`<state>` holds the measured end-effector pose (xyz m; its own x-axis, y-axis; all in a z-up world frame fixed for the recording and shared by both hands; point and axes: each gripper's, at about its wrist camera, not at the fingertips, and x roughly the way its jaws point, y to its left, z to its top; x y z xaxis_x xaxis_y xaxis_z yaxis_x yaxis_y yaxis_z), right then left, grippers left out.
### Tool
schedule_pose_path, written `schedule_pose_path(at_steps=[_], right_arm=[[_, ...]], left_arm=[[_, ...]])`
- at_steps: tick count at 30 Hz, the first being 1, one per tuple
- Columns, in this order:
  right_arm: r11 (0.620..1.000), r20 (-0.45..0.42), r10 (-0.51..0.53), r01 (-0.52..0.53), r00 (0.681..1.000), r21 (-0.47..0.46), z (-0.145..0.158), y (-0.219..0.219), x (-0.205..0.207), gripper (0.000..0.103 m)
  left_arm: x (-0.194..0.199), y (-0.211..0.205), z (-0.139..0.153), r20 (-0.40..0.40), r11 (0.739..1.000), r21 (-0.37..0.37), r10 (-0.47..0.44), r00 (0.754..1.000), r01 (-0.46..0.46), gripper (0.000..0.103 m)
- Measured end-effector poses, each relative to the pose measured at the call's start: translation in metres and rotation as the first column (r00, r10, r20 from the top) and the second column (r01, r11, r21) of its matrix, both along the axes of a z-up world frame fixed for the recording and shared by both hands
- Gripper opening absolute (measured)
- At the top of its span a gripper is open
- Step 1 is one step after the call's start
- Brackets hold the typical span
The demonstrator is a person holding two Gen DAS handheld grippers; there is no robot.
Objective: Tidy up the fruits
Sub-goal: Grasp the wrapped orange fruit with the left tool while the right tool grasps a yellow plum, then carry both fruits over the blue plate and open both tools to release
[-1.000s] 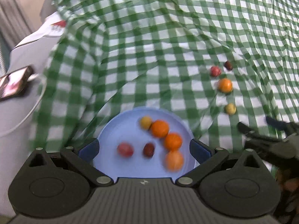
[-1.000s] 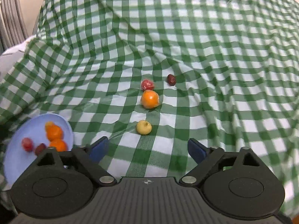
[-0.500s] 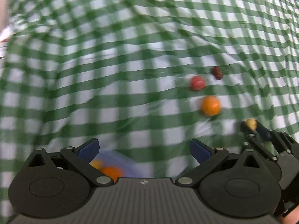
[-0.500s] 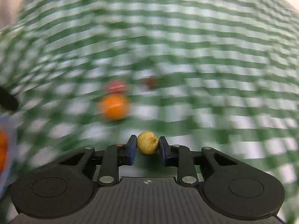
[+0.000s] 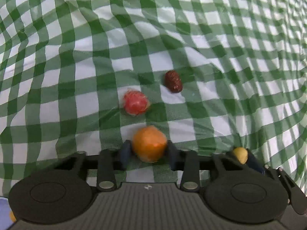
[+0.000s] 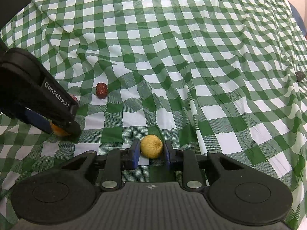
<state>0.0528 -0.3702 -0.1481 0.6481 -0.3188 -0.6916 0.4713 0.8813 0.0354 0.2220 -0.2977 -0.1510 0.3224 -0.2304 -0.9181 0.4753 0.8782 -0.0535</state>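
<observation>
My left gripper was squeezed onto the orange fruit, low on the green checked cloth. My right gripper was squeezed onto the small yellow fruit. The red fruit and the dark brown fruit lay on the cloth just beyond the orange one.

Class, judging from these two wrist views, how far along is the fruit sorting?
Done: some fruit sits on the blue plate. In hand: the left gripper clamps the orange; the right gripper clamps the yellow fruit. Left: the red fruit and the dark date on the cloth.
</observation>
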Motion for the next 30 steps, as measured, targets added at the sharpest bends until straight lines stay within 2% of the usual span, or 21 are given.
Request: schedule_pose_path(at_steps=[4,9,13,16,22,27,30], right_arm=[[1.000,0.014,-0.009,0.009,1.000,0.009,0.003,0.000,-0.001,0.027],[1.000,0.067,0.002,0.000,0.998,-0.030,0.021,0.007,-0.008,0.027],[0.999,0.092,0.033,-0.033,0.995,0.000,0.056,0.021,-0.020,0.027],[0.992,0.137,0.106,-0.114,0.985,0.054,0.089,0.043,-0.047,0.027],[0.933,0.151,0.306,-0.328,0.940,0.146,0.135,0.106,-0.107,0.027],[0.878,0.126,0.443,-0.458,0.888,0.139,0.157,0.163,-0.139,0.027],[0.859,0.112,0.488,-0.499,0.866,0.118,0.166,0.183,-0.146,0.027]], left_arm=[[-0.012,0.007,0.014,0.071,0.999,-0.006,-0.034,0.997,0.035,0.039],[-0.036,0.042,0.063,0.134,0.999,-0.043,-0.012,0.991,0.018,0.039],[-0.066,0.092,0.104,0.169,0.999,-0.037,0.042,0.985,-0.036,0.040],[-0.094,0.135,0.126,0.168,0.996,-0.047,0.087,0.982,-0.080,0.040],[-0.158,0.211,0.145,0.173,0.987,-0.037,0.163,0.971,-0.159,0.040],[-0.204,0.263,0.155,0.172,0.973,-0.075,0.229,0.958,-0.219,0.040],[-0.227,0.283,0.157,0.173,0.964,-0.100,0.261,0.950,-0.246,0.040]])
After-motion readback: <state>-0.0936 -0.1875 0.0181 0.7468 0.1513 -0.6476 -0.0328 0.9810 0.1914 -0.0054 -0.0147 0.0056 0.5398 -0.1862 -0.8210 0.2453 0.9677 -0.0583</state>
